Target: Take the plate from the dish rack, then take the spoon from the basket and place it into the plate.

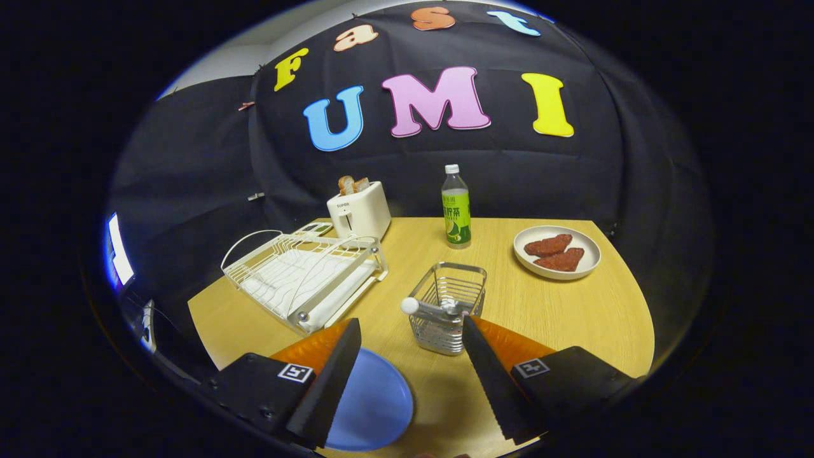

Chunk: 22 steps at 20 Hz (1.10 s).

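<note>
Wooden bench (559, 305) carries empty rack (305, 277), toaster (359, 210), bottle (456, 210). Tongs (410, 331) apart, gripping nothing. Plate (375, 401) lies flat on bench, partly under left finger. Spoon (432, 308) stands in basket (448, 305), just ahead between fingers.

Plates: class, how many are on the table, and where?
2. A blue plate lies on the table between the open tool's fingers; a white plate holding food sits beyond the basket, beside the bottle.
</note>
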### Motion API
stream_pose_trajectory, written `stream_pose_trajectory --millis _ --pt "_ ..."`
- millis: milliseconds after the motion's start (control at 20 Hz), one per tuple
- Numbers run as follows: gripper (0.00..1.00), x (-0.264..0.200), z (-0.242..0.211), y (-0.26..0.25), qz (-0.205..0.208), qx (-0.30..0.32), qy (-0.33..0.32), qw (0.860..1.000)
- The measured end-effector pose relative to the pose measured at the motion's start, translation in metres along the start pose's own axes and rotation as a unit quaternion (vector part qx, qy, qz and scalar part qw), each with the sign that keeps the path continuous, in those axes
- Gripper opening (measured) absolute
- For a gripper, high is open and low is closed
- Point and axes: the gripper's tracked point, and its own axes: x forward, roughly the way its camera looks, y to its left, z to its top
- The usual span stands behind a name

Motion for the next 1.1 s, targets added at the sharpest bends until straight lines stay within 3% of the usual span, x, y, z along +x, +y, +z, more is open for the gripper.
stream_pose_trajectory --millis 250,600,750,800,950,1100 --pt "0.98 0.032 0.008 -0.008 -0.014 -0.038 -0.025 0.999" --pt "0.71 0.066 0.008 -0.009 -0.024 -0.070 -0.036 0.997" --pt "0.51 0.075 0.006 -0.012 -0.037 -0.073 -0.025 0.996" --pt "0.51 0.076 0.008 -0.012 -0.037 -0.072 -0.028 0.996" --pt "0.33 0.076 0.012 -0.009 -0.035 -0.070 -0.034 0.996" --pt "0.31 0.080 0.009 -0.010 -0.039 -0.072 -0.023 0.996"
